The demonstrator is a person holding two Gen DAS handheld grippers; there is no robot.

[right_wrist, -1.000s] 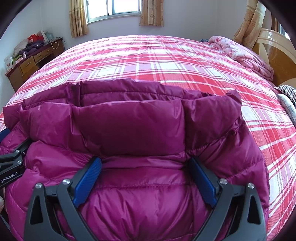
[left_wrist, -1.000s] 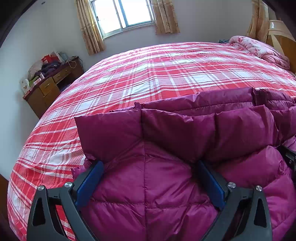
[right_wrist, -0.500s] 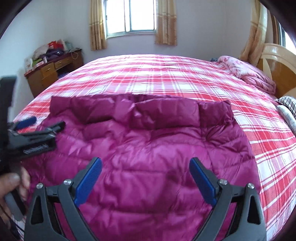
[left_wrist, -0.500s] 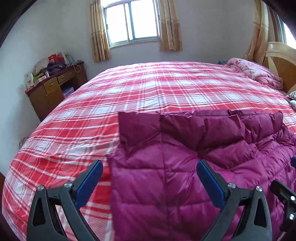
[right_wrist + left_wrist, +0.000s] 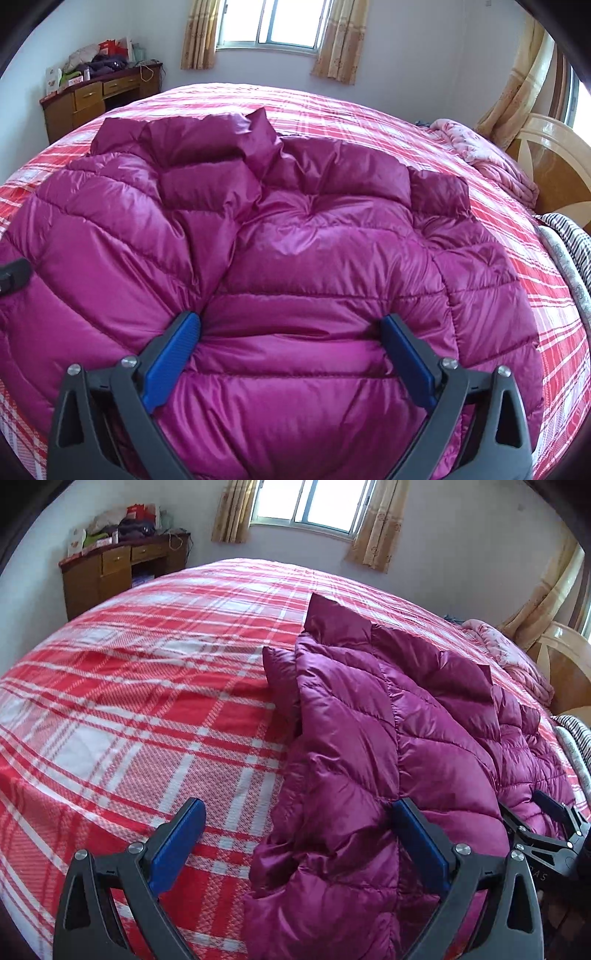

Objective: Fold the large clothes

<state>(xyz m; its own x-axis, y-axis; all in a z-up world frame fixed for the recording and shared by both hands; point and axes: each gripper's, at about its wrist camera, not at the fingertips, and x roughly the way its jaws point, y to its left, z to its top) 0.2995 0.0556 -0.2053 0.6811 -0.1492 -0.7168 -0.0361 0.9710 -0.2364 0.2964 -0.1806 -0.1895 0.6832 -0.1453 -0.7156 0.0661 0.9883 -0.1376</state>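
A large magenta quilted down jacket (image 5: 295,258) lies spread on the red plaid bed (image 5: 546,295), collar end toward the window. In the left wrist view the jacket (image 5: 388,757) fills the right half, its left edge folded over. My left gripper (image 5: 299,834) is open, straddling the jacket's left edge, right finger against the fabric, left finger over the bedspread (image 5: 129,720). My right gripper (image 5: 291,350) is open, low over the jacket's near part, both fingers pressing into it. The right gripper also shows in the left wrist view (image 5: 546,823).
A wooden desk (image 5: 110,572) with clutter stands by the far left wall. A pink folded blanket (image 5: 491,166) and a wooden headboard (image 5: 554,166) are at the right. Striped fabric (image 5: 569,240) lies at the bed's right edge. A curtained window (image 5: 266,26) is behind.
Both grippers have dropped back down toward the jacket. The left one has shifted left to the jacket's edge. The jacket's left part now lies folded over the middle.
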